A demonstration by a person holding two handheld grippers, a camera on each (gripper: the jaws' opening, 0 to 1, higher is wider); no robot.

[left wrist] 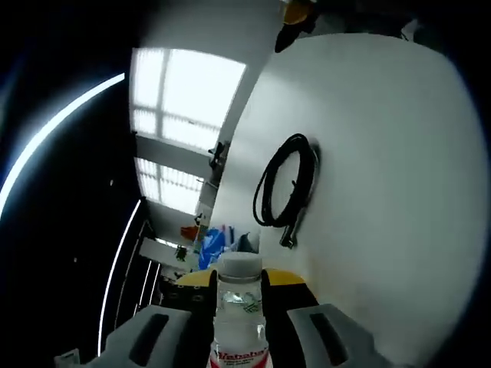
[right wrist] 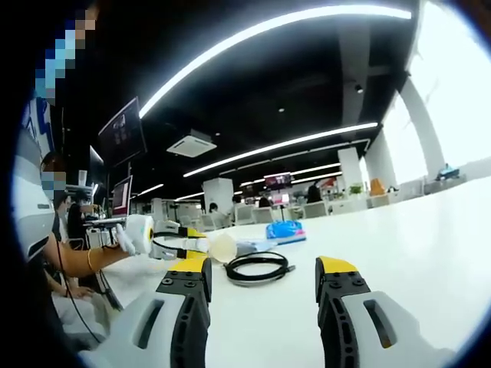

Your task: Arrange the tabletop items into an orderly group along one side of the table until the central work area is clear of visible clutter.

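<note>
Right now the left gripper [left wrist: 239,337] has a clear plastic bottle [left wrist: 238,314] pinched between its jaws, as the left gripper view shows. The bottle stands along the jaws with its white cap pointing away from the camera, a red-and-white label low on its body; what it holds cannot be told. Beyond the cap lies the white desk [left wrist: 383,153], strongly tilted in this view, and on it a coiled black cable [left wrist: 285,184] with its plug end trailing off the loop, well apart from the bottle. At the desk's far edge, past the bottle cap, sits a small blue item [left wrist: 213,244].

Seen from the right gripper view, the right gripper [right wrist: 262,295] hovers low over the desk [right wrist: 430,230] with its jaws spread wide and nothing between them. The same cable [right wrist: 257,267] lies just ahead, framed in the gap between the yellow-tipped jaws but not touching them. Behind it is a blue packet [right wrist: 285,230] flat on the desk. To the left the other gripper [right wrist: 182,244] comes in, held by a white-gloved hand [right wrist: 136,234], carrying the bottle [right wrist: 220,247] with its cap toward the camera, above the desk and near the cable.
</note>
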